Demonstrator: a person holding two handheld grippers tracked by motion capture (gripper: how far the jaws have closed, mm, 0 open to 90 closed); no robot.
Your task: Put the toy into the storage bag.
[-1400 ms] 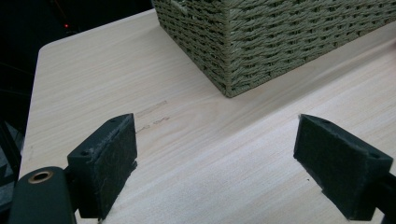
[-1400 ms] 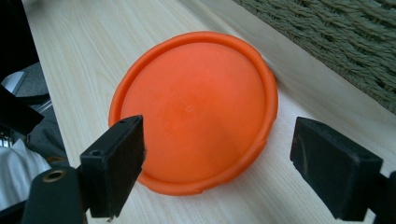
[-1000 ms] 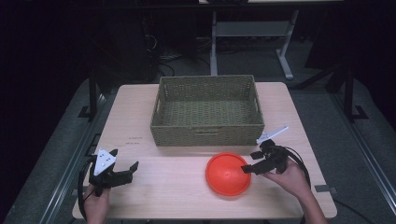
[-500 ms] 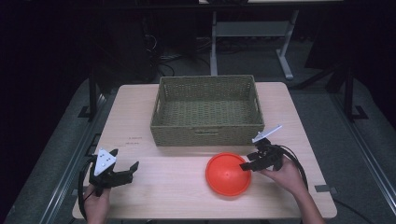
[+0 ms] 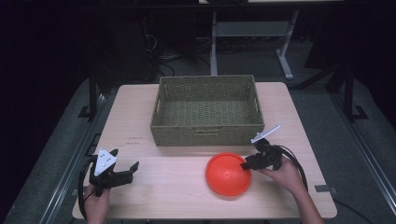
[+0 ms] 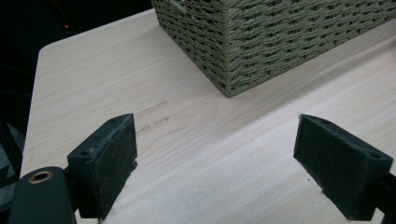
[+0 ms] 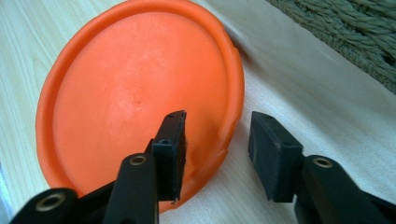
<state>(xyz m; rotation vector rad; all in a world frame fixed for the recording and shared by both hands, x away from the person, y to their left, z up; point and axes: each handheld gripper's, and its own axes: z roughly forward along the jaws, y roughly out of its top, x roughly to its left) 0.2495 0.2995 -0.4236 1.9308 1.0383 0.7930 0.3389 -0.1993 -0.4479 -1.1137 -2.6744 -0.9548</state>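
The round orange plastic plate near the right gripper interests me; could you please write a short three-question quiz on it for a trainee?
1. True or false: the right gripper has one of its jaws inside the rim of the round orange plastic plate and one outside.
2. Which lies behind the plate: A a rectangular woven wicker basket, B a metal pot?
3. Fill in: the left gripper has jaws that are ___.

Key: 1 true; 2 A; 3 open.

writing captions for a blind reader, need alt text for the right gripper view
The right gripper straddles the near rim of an orange plate on a pale wood table, jaws open, one inside the rim and one outside. A woven basket fills the top right corner.
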